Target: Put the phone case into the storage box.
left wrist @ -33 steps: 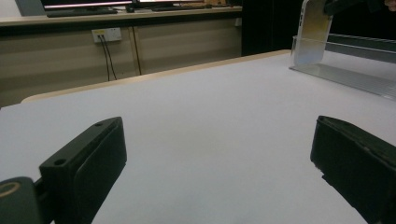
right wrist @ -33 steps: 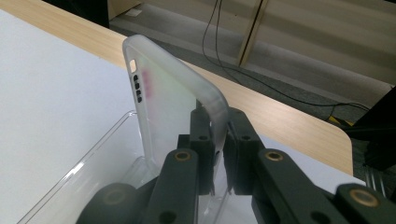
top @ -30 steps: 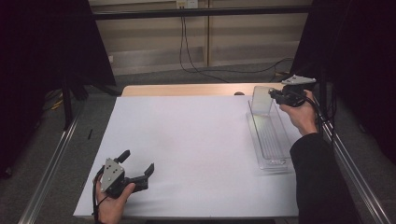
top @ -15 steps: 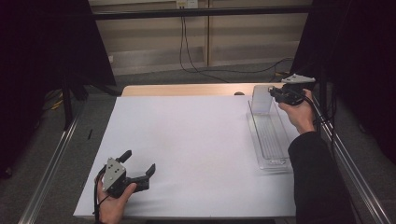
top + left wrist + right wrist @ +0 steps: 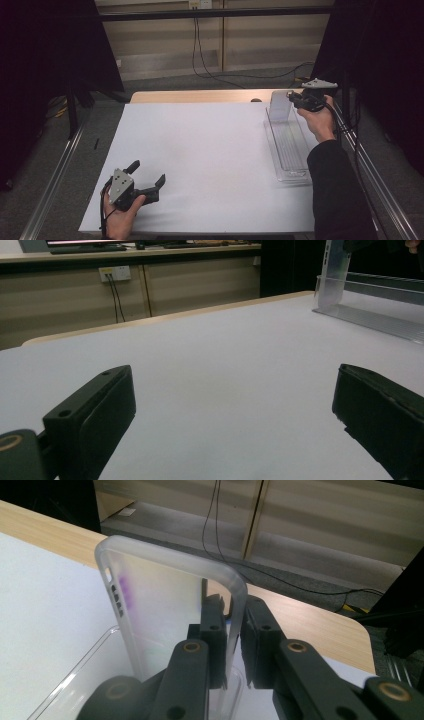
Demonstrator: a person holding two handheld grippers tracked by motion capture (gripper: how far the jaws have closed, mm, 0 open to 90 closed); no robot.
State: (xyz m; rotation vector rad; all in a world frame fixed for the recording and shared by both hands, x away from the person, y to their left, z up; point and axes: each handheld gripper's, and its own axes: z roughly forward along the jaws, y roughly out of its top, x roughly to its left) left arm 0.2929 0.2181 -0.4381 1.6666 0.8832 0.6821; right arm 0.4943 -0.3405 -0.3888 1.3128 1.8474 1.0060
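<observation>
From the high view, the right gripper (image 5: 294,98) sits at the far right corner of the white table (image 5: 210,155), pinching a translucent frosted soft-plastic phone case (image 5: 280,106) that stands upright at the far end of a long clear plastic tray (image 5: 290,176); the left gripper (image 5: 148,179) rests low at the near left edge, well apart from it all. Over to the left gripper view: black jaws spread wide, nothing but bare table between them, the tray (image 5: 380,322) off in the distance. Now the right gripper view, and here's the grip: jaws pressed together on the case's (image 5: 165,600) thin side rim. It looks light, bendy and a bit slick, so that edge hold seems sensible, though it may flex or swing if moved briskly.
</observation>
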